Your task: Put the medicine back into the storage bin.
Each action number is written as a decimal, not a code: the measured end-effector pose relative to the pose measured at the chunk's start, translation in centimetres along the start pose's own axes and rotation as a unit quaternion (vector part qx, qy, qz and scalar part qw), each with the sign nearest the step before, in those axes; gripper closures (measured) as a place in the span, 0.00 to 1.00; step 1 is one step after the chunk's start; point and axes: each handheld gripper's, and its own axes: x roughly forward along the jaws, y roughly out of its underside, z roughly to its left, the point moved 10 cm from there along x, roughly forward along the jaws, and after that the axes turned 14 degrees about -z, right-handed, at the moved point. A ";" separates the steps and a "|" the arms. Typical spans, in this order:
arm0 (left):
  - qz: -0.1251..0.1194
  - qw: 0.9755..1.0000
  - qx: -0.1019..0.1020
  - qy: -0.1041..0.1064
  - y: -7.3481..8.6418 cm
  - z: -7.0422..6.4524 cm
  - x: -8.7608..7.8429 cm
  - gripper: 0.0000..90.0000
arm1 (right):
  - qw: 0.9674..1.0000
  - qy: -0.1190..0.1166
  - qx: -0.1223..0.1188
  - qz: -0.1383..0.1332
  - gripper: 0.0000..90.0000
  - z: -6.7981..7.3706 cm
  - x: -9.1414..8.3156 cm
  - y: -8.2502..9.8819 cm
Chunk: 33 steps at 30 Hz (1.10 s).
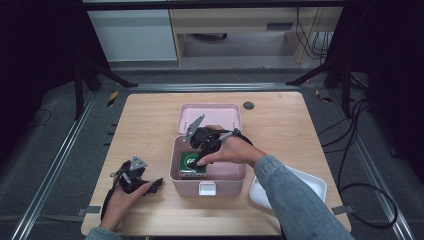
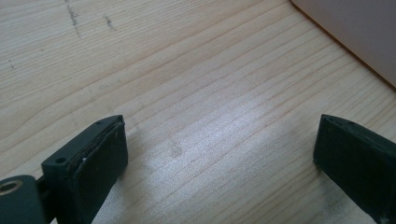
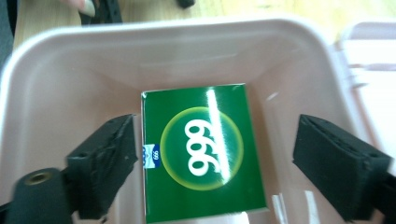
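A green packet printed "999" [image 3: 201,149] lies flat on the floor of an open pink box [image 3: 56,84], toward its left side [image 1: 189,161]. My right gripper [image 3: 215,163] hangs over the packet with its jaws open; the packet sits between them, and the right pad stands well off its edge. In the high view the right gripper [image 1: 198,154] points down into the pink box [image 1: 232,176], whose lid [image 1: 210,116] lies folded back. My left gripper [image 1: 154,185] rests low on the wooden table [image 1: 150,130], left of the box, open with nothing between its pads [image 2: 98,163].
A white tray [image 1: 312,182] sits at the table's front right corner, partly under the right sleeve. A small dark round disc [image 1: 248,105] lies near the table's far edge. The pink box's wall [image 2: 355,32] is at the upper right in the left gripper view.
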 end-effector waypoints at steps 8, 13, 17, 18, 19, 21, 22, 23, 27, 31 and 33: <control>0.000 1.000 -0.001 -0.001 0.0 0.0 0.0 0.02 | 0.998 0.057 0.014 -0.037 0.35 -1.5 -4.1 -0.9; 0.000 1.000 -0.001 -0.002 0.0 0.0 0.0 0.03 | 0.993 0.102 0.019 -0.060 0.42 -2.8 -7.5 -1.1; 0.000 1.000 -0.001 -0.002 0.0 0.0 0.0 0.03 | 0.988 0.135 0.027 -0.063 0.49 -3.7 -10.1 -0.4; 0.000 1.000 -0.001 -0.002 0.0 0.0 0.0 0.03 | 0.987 0.143 0.030 -0.062 0.51 -4.0 -10.7 -0.1; -0.001 1.000 -0.001 -0.003 0.0 0.0 0.0 0.03 | 0.986 0.150 0.034 -0.063 0.53 -4.2 -11.3 0.2; -0.001 1.000 -0.001 -0.003 0.0 0.0 0.0 0.03 | 0.984 0.160 0.040 -0.064 0.57 -4.5 -12.5 0.9; -0.001 1.000 -0.001 -0.003 0.0 0.0 0.0 0.03 | 0.983 0.166 0.042 -0.064 0.58 -4.6 -13.1 1.2; -0.001 1.000 -0.001 -0.003 0.0 0.0 0.0 0.03 | 0.982 0.170 0.047 -0.064 0.60 -4.8 -13.6 1.6; -0.002 1.000 -0.002 -0.003 0.0 0.0 0.0 0.03 | 0.979 0.189 0.058 -0.058 0.64 -5.2 -15.4 3.4; -0.001 1.000 -0.002 -0.004 0.0 0.0 0.0 0.03 | 0.975 0.201 0.075 -0.054 0.68 -5.5 -16.8 5.2; -0.001 1.000 -0.001 -0.003 0.0 0.0 0.0 0.03 | 0.974 0.204 0.080 -0.050 0.69 -5.5 -17.3 6.1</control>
